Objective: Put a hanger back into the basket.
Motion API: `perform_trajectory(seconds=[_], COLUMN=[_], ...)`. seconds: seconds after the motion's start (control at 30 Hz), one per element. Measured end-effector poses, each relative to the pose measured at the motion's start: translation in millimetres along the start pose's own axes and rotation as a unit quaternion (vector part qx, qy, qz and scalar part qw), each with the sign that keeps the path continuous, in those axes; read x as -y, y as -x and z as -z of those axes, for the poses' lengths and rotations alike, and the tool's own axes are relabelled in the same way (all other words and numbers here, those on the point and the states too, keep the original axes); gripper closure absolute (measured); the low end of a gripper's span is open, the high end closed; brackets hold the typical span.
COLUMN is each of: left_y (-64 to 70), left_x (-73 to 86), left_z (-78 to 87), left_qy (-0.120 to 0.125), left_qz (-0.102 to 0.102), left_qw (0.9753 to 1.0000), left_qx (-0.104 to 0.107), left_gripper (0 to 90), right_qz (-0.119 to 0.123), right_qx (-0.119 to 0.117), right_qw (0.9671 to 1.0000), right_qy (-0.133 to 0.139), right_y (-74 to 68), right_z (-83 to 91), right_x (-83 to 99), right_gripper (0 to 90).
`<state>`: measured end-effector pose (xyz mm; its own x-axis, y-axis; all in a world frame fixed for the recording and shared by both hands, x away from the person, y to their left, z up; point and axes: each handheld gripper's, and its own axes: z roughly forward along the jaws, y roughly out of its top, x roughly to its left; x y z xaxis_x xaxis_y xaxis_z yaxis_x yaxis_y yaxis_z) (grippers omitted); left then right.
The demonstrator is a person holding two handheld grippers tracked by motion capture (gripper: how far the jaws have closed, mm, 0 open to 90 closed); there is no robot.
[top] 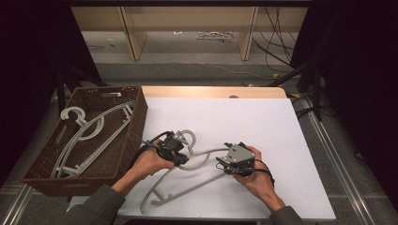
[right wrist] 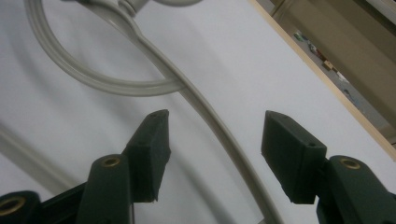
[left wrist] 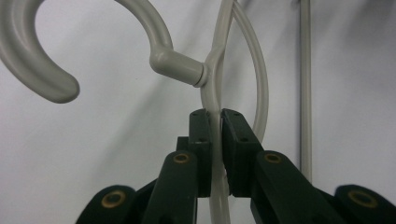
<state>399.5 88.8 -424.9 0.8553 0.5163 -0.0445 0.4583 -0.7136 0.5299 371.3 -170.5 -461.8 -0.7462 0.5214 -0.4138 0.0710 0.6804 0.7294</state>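
Two hangers already lie in the brown basket [top: 136, 117] at the left side of the white desk [top: 244, 122]. One more grey hanger [top: 187, 176] lies on the desk, just beside the basket, between the two hands.

The left claw [left wrist: 214, 119] is pinching the hanger's thin arm, just under the neck of the hook. The right claw [right wrist: 212, 140] is spread wide, with the hanger's other arm running between its jaws but not touching them.

I think the step now is getting a hold with both claws. Next the right claw should press together on that arm, and then the hanger could be lifted over into the basket.

The lower end of the hanger is hard to make out. The person's sleeves are cut off at the bottom edge.
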Motion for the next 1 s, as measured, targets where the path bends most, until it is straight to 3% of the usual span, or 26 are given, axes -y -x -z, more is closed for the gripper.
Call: perform_trajectory(seconds=[0.2, 0.37, 0.47, 0.53, 0.57, 0.67, 0.8, 0.83, 0.9, 0.93, 1.0], left_y=[3.4, 4.1, 4.8, 4.6, 4.4, 4.2, 2.5, 1.9, -0.9, -2.6, -6.0], left_x=[-0.2, -0.3, 0.0, -0.6, -0.7, -0.9, -1.8, -1.8, -1.9, -1.9, -1.7], left_z=[3.2, 4.4, 4.0, 3.7, 3.2, 1.4, 1.3, 0.7, 0.4, 0.1, -0.7], left_qy=[0.002, 0.005, 0.007, 0.004, 0.004, 0.008, 0.013, 0.015, 0.016, 0.016, 0.015], left_qz=[-0.006, -0.005, -0.006, -0.004, -0.004, -0.005, -0.001, 0.002, 0.004, 0.008, 0.015], left_qw=[1.0, 1.0, 1.0, 1.0, 1.0, 0.9999, 0.9999, 0.9999, 0.9998, 0.9997, 0.9996], left_qx=[-0.001, 0.002, 0.002, 0.002, 0.002, 0.004, 0.009, 0.008, 0.01, 0.013, 0.017], left_gripper=[82.6, 82.6, 82.6, 82.6, 82.6, 82.5, 81.2, 80.6, 79.9, 79.3, 77.7], right_qz=[0.042, 0.092, 0.104, 0.128, 0.125, 0.15, 0.195, 0.256, 0.279, 0.272, 0.296], right_qx=[-0.003, -0.017, -0.019, -0.017, -0.022, -0.019, -0.027, -0.021, -0.026, -0.028, -0.03], right_qw=[0.9989, 0.9951, 0.994, 0.9915, 0.9918, 0.9884, 0.9805, 0.9665, 0.96, 0.962, 0.9548], right_qy=[-0.02, -0.034, -0.028, -0.02, -0.015, -0.014, -0.006, -0.005, 0.005, 0.003, 0.008], right_y=[1.3, -2.1, -3.2, -2.5, -3.7, -4.3, -4.1, 2.2, 0.9, -1.7, -4.9], right_z=[-14.2, -25.9, -29.4, -28.5, -28.1, -27.2, -23.6, -23.1, -20.3, -18.8, -18.3], right_x=[0.7, -4.9, -7.4, -9.4, -10.1, -9.6, -7.2, -8.3, -9.1, -9.2, -11.2], right_gripper=[48.7, 57.4, 63.9, 69.4, 71.3, 73.6, 76.9, 77.8, 79.2, 80.0, 81.5])
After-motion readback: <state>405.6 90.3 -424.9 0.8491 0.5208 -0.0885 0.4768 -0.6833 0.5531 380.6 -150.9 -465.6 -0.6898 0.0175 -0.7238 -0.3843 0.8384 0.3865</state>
